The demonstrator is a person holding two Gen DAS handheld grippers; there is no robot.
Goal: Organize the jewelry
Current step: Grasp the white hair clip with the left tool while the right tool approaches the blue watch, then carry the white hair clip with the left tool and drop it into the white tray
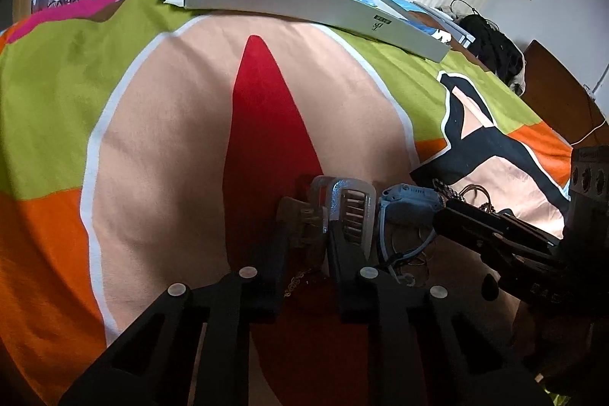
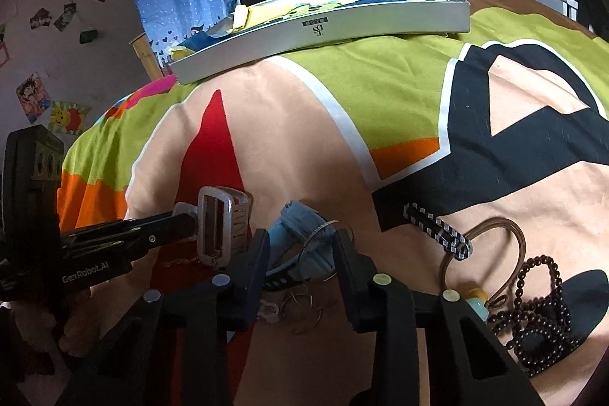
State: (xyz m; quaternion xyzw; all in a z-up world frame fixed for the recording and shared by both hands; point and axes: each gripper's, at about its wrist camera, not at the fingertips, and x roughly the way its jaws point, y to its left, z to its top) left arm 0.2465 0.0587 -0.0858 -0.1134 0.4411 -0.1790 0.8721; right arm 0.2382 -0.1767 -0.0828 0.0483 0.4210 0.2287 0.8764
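The left claw (image 1: 308,212) pinches a translucent grey plastic hair claw clip (image 1: 350,212) between its black fingers, just above the colourful patterned bedspread (image 1: 171,139). A thin gold chain (image 1: 300,278) lies on the red patch of the bedspread, under the left claw. Just to the right of the clip lies a light blue wristwatch (image 1: 407,204).

In the right wrist view, the right claw (image 2: 300,246) is spread, one finger on each side of the light blue wristwatch (image 2: 304,227) and a thin silver ring hoop (image 2: 323,234); whether the fingers touch them cannot be told. More thin rings (image 2: 300,307) lie on the bedspread below. To the right lie a black-and-silver link bracelet (image 2: 437,231), a brown cord loop (image 2: 506,238) and a dark brown beaded strand (image 2: 540,311), close together.

At the far edge of the bed lies a flat grey cardboard box (image 2: 323,33), well apart from the jewelry.
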